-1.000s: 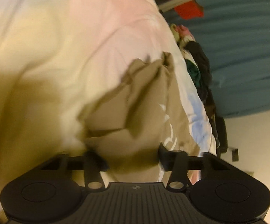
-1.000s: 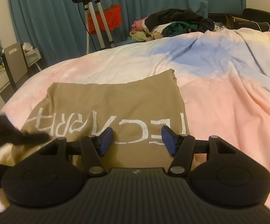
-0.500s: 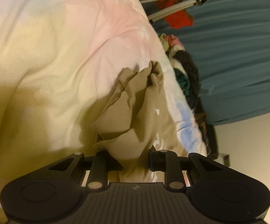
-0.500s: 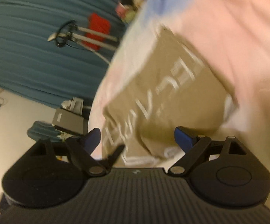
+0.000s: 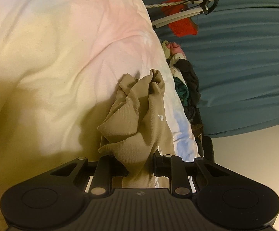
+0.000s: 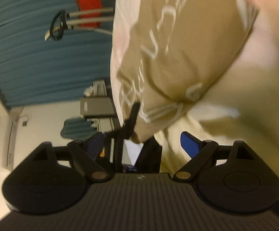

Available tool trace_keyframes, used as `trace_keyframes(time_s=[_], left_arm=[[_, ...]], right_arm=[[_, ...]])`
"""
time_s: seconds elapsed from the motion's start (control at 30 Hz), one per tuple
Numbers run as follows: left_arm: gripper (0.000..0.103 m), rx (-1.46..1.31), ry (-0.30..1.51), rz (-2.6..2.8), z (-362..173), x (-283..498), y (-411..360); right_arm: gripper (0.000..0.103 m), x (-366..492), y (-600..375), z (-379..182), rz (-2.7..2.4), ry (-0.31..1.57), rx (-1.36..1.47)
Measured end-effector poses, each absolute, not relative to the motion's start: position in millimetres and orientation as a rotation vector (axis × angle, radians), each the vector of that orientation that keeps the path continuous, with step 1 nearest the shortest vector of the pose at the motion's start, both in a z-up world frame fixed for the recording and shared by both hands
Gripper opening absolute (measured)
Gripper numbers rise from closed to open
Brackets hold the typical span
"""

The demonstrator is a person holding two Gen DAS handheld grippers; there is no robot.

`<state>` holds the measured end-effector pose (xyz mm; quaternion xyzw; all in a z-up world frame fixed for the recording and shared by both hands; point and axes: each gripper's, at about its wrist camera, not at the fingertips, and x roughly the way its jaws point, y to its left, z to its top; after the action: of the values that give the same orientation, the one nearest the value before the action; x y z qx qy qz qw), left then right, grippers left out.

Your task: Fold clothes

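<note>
A tan T-shirt with white lettering lies on the bed. In the left wrist view my left gripper (image 5: 139, 165) is shut on a bunched corner of the T-shirt (image 5: 137, 119), which rises crumpled in front of the fingers. In the right wrist view my right gripper (image 6: 142, 144) is open, rolled sideways, and empty; the T-shirt (image 6: 178, 44) hangs just ahead with its lower corner near the jaws' gap. The left gripper (image 6: 131, 119) shows there as a dark shape at that corner.
The bed cover (image 5: 62, 57) is pastel pink, yellow and blue. A pile of other clothes (image 5: 183, 80) lies at the bed's far edge. A garment steamer stand (image 5: 197, 5) and a red item (image 5: 180, 25) stand before a teal curtain (image 5: 245, 67). A grey chair (image 6: 97, 107) stands by the bed.
My left gripper has closed on the T-shirt's corner and bunched it up. My right gripper has opened wider and rolled sideways, and the shirt's lower corner now hangs lifted near its jaws.
</note>
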<state>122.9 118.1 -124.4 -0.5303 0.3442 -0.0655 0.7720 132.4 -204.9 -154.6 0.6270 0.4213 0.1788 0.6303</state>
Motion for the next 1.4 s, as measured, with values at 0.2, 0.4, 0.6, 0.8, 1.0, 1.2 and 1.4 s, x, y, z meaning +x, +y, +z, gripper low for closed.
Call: trace_keyframes(time_s=[0.2, 0.4, 0.6, 0.8, 1.0, 1.2, 1.4], left_arm=[[0.023, -1.17, 0.729, -0.142, -125.5, 123.0, 117.3], [0.023, -1.152, 0.72, -0.146, -121.8, 121.9, 116.0], [0.023, -1.119, 0.729, -0.156, -116.0, 122.4, 114.1], [0.022, -1.041, 0.745, -0.202, -89.4, 116.7, 106.4], [0.022, -1.037, 0.766, -0.294, -47.9, 120.7, 80.4], [0.022, -1.01, 0.832, -0.35, -8.2, 168.1, 20.1], [0.022, -0.999, 0.877, -0.474, 19.2, 253.5, -81.8]], right_arm=[[0.076, 135.6, -224.2, -173.1, 0.144, 0.773, 1.462], [0.056, 126.4, -230.5, -169.2, -0.014, 0.659, 1.383], [0.024, 117.1, -230.8, -174.4, -0.037, 0.633, 1.374], [0.019, 105.0, -241.3, -140.0, -0.021, 0.523, 1.284], [0.019, 93.8, -264.0, -91.2, -0.036, 0.389, 1.254], [0.019, 122.3, -316.3, -51.8, -0.094, 0.313, 1.252], [0.019, 171.7, -404.2, -17.9, -0.165, 0.247, 1.236]])
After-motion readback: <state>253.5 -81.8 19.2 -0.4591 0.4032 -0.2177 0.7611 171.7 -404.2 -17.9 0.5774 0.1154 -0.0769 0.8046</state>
